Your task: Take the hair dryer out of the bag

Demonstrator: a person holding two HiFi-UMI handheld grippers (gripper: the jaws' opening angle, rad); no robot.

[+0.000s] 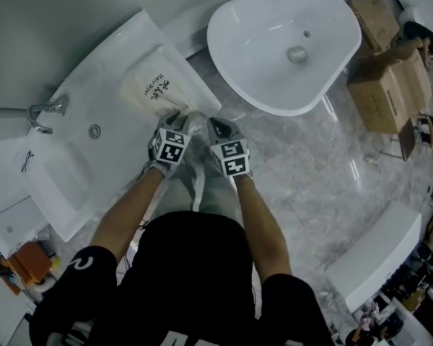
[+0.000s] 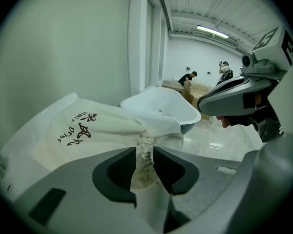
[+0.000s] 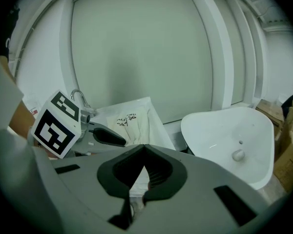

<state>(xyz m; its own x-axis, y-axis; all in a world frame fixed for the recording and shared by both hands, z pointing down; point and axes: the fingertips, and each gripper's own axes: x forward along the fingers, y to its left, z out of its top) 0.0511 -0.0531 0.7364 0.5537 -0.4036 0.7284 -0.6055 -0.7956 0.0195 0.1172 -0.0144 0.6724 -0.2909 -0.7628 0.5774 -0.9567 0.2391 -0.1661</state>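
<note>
at the gathered mouth of the bag (image 1: 162, 85), the left gripper (image 2: 145, 150) has its jaws spread, bunched cloth between them. the right gripper (image 3: 144, 146) pinches a fold alongside. bag lies on a white basin (image 1: 65, 179). hair dryer unseen, likely inside. widen the mouth evenly first.

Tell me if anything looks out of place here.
One thing: a loose white washbasin sits on the marble floor beside cardboard boxes, not mounted anywhere. The cloth hair dryer bag lies flat on the sink top; nothing looks spilled or damaged.
</note>
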